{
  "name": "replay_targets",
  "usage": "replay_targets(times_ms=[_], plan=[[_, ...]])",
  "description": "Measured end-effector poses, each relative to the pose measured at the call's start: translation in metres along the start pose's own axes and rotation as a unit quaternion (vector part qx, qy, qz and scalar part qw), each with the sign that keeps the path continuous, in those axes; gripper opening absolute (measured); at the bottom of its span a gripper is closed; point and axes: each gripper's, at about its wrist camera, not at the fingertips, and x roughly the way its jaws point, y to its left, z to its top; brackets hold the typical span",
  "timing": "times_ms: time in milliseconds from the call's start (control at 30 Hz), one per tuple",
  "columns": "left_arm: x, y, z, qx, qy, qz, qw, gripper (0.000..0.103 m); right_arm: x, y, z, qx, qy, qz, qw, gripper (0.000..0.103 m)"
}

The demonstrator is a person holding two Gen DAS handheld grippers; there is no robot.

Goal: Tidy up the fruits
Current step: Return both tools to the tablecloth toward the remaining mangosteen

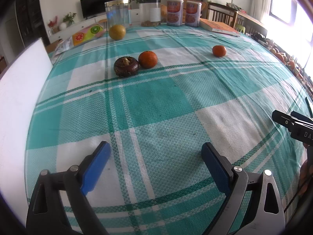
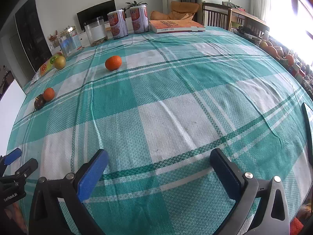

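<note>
Four fruits lie on the teal-and-white checked tablecloth (image 1: 156, 98). A dark brown mangosteen (image 1: 126, 66) sits stem-up, touching an orange (image 1: 147, 59) just to its right. A smaller orange (image 1: 219, 51) rests alone, well apart to the right, and a yellow-green pear (image 1: 117, 32) sits near the far left edge, close to a glass jar (image 1: 118, 13). All are roundish, with no clear long axis.

Jars, two cans (image 1: 174, 12) and a book (image 1: 219, 27) line the far edge; a white board (image 1: 19, 98) stands along the left edge. Between fruits and grippers the cloth is broad and open.

The left gripper (image 1: 155, 152) hovers near the near edge, jaws spread wide, holding nothing. The right gripper (image 2: 158, 159) is likewise spread and empty.
</note>
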Motion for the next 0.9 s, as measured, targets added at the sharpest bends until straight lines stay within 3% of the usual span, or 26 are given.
replay_targets(times_ms=[667,767,900], plan=[[-0.001,0.003,0.001,-0.001,-0.002,-0.013,0.9999,0.095,0.000,0.001,0.000,-0.002,0.001,-0.002,1.000,0.103],[-0.004,0.019,0.013,-0.006,0.000,-0.047,0.9989,0.095,0.001,0.001,0.000,-0.001,0.001,-0.001,1.000,0.103],[-0.005,0.042,0.044,-0.008,-0.023,-0.038,0.9990,0.095,0.001,0.001,-0.001,-0.003,0.002,-0.004,1.000,0.103]])
